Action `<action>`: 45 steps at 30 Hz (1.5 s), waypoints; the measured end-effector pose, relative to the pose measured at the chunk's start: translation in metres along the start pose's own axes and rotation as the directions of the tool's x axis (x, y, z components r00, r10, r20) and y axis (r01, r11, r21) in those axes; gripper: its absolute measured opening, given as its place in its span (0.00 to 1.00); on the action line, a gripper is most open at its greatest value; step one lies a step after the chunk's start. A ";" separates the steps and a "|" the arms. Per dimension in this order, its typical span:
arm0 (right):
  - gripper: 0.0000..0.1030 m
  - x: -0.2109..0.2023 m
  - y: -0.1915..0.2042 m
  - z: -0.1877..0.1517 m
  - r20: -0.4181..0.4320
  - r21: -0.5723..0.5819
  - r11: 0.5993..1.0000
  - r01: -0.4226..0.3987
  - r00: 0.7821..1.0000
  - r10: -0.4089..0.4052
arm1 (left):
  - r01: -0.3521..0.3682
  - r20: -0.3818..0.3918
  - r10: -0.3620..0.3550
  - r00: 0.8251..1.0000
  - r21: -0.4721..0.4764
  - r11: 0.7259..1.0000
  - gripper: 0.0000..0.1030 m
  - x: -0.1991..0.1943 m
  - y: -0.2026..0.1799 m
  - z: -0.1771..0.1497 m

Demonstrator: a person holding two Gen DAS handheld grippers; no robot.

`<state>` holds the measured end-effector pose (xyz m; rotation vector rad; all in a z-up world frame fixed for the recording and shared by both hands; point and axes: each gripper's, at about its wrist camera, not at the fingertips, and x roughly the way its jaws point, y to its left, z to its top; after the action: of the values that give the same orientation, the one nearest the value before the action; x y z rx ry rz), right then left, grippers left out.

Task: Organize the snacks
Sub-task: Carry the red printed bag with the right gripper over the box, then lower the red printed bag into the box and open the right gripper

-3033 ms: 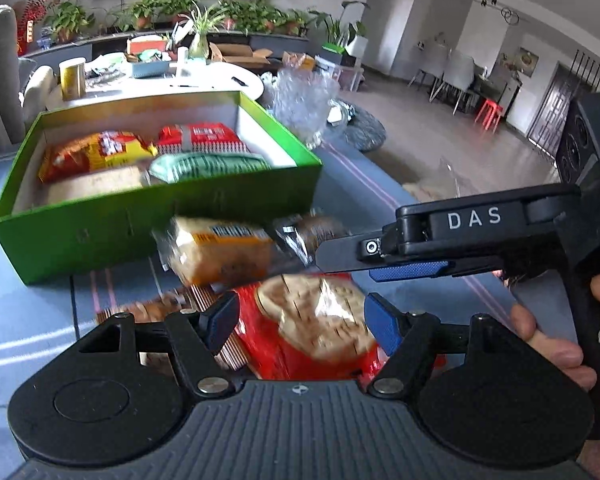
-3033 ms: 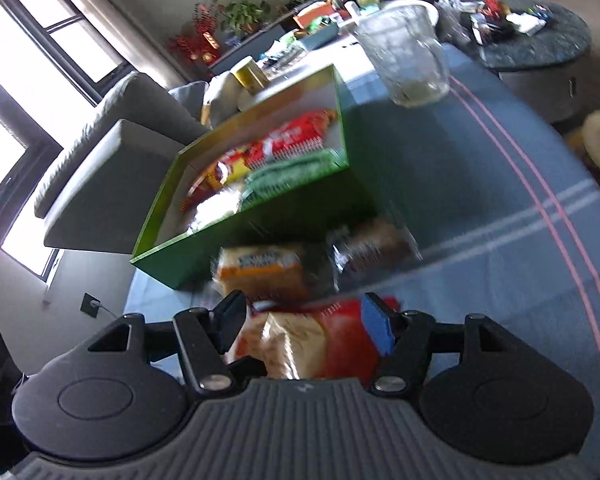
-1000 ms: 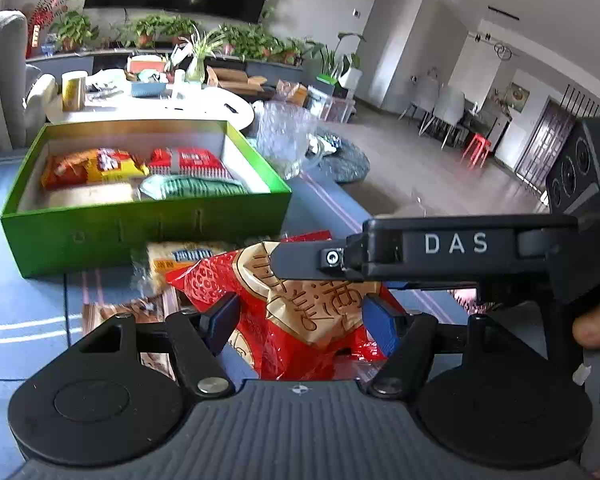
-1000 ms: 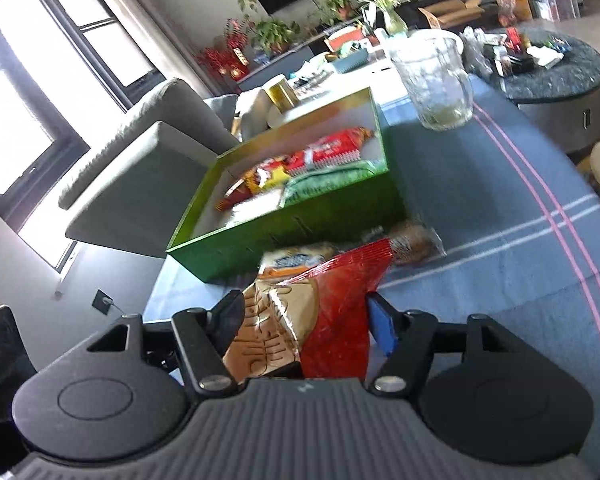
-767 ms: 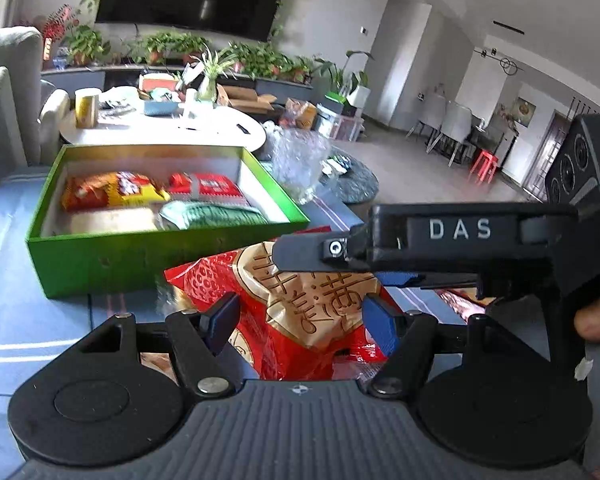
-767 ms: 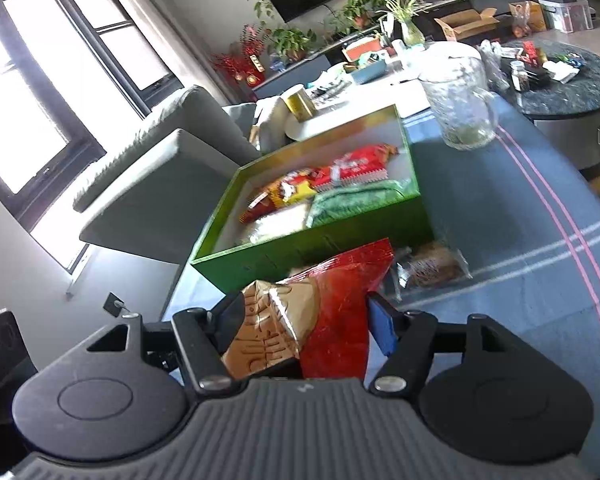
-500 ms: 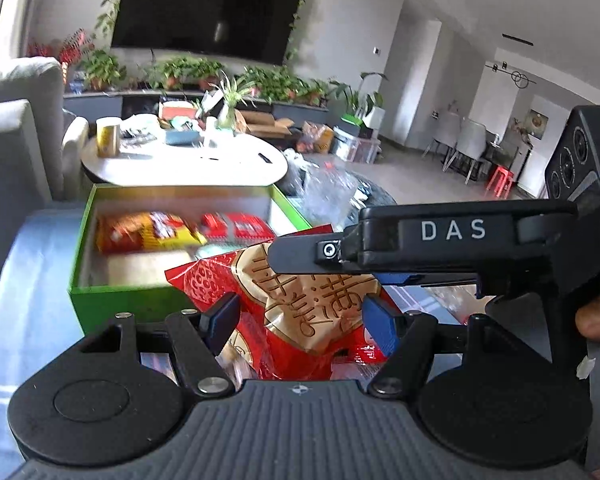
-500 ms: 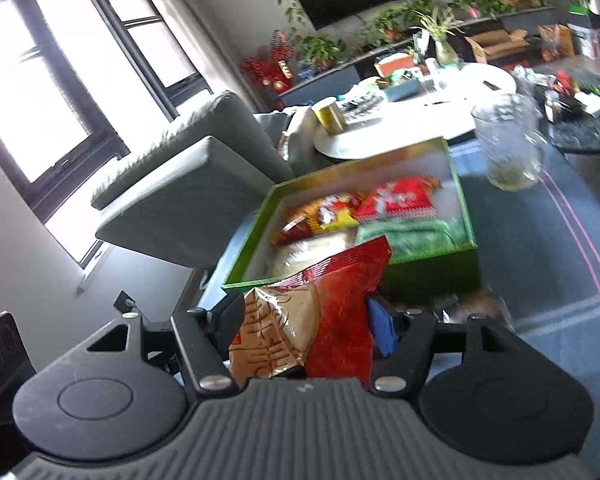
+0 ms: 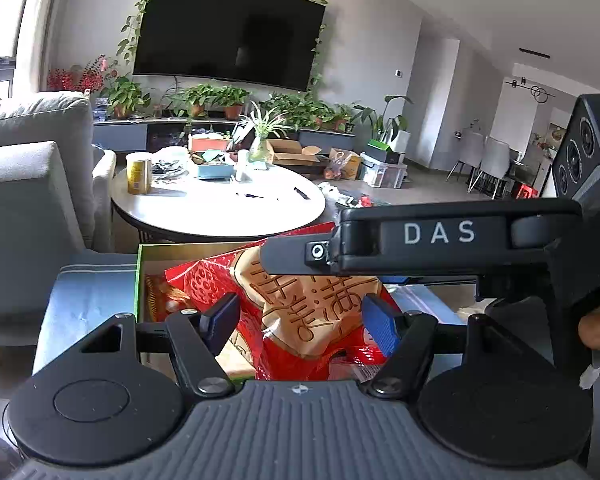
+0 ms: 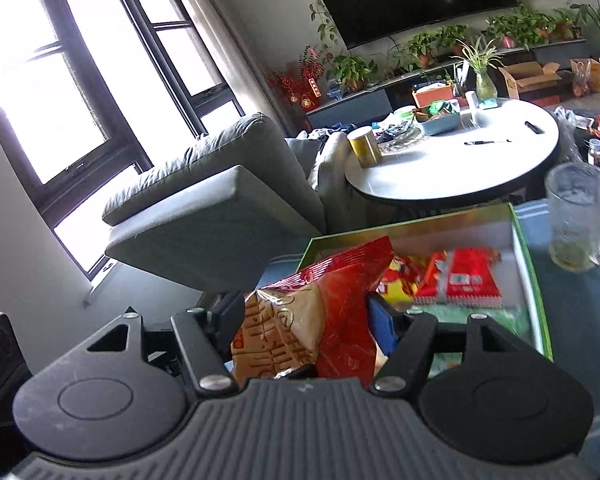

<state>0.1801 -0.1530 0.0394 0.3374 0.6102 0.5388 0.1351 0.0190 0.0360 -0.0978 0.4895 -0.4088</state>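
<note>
A red snack bag (image 9: pixel 300 304) with a tan biscuit picture is held in the air over the green box (image 9: pixel 140 276). Both grippers are shut on it: my left gripper (image 9: pixel 300 320) grips its lower part, and my right gripper (image 10: pixel 308 320) grips the bag (image 10: pixel 324 312) from the side. The right gripper's body crosses the left wrist view (image 9: pixel 440 236). In the right wrist view the green box (image 10: pixel 536 280) holds a red packet (image 10: pixel 464 276), a yellow-red packet (image 10: pixel 396 280) and a green packet (image 10: pixel 476 316).
A glass pitcher (image 10: pixel 576 216) stands on the blue tablecloth (image 10: pixel 580 304) right of the box. A grey sofa (image 10: pixel 204 208) is to the left. A white round table (image 9: pixel 216 204) with a yellow can and clutter lies beyond the box.
Both grippers have lifted the red bag off the tablecloth and carried it forward over the green box. The two loose packets in front of the box have dropped out of view.
</note>
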 end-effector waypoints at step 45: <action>0.69 -0.044 -0.024 -0.049 -0.031 -0.010 0.982 0.187 0.982 -0.188 | -0.058 -0.049 0.054 0.997 -0.070 0.996 0.65 -0.031 0.015 -0.063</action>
<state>0.1286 -0.1904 0.0109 0.2612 0.6636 0.3659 0.0851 0.0456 -0.0085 -0.1431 0.5520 -0.3394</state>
